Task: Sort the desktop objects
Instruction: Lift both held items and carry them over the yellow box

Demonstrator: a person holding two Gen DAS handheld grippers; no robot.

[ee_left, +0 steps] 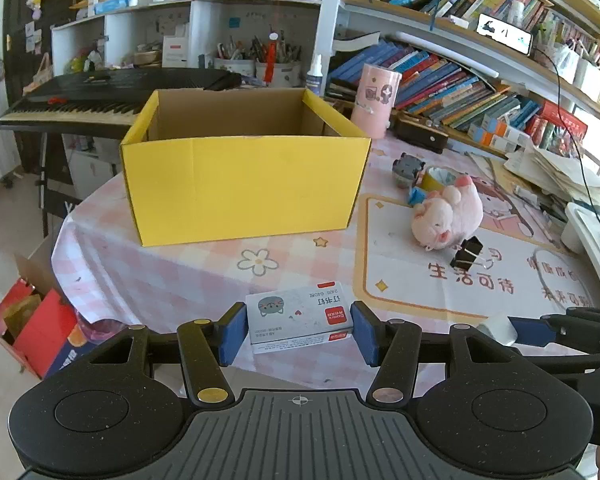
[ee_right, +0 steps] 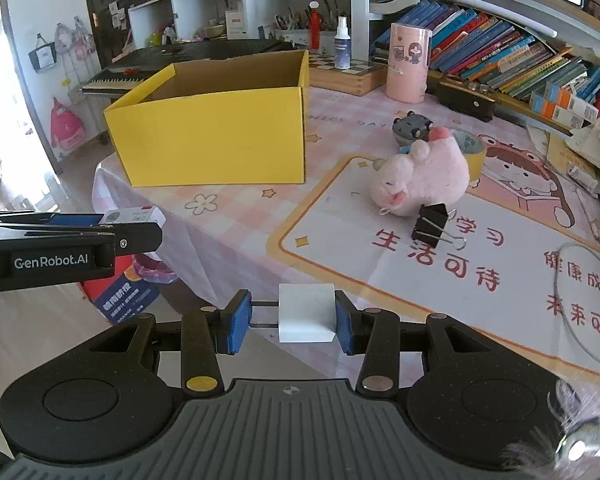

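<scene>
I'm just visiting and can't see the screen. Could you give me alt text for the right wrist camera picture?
The right gripper holds a small white block above the edge of a pink checked tablecloth. Beyond stand an open yellow cardboard box, a pink plush toy and a black binder clip. At left, the left gripper carries a small white staple box.

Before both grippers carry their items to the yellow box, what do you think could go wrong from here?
The white block touches the right gripper's right pad, but a gap shows at the left pad, so it may slip. The left gripper holds the staple box by its ends near the fingertips; a jolt could twist it loose. Both grippers are close together, so they might collide at the yellow box.
</scene>
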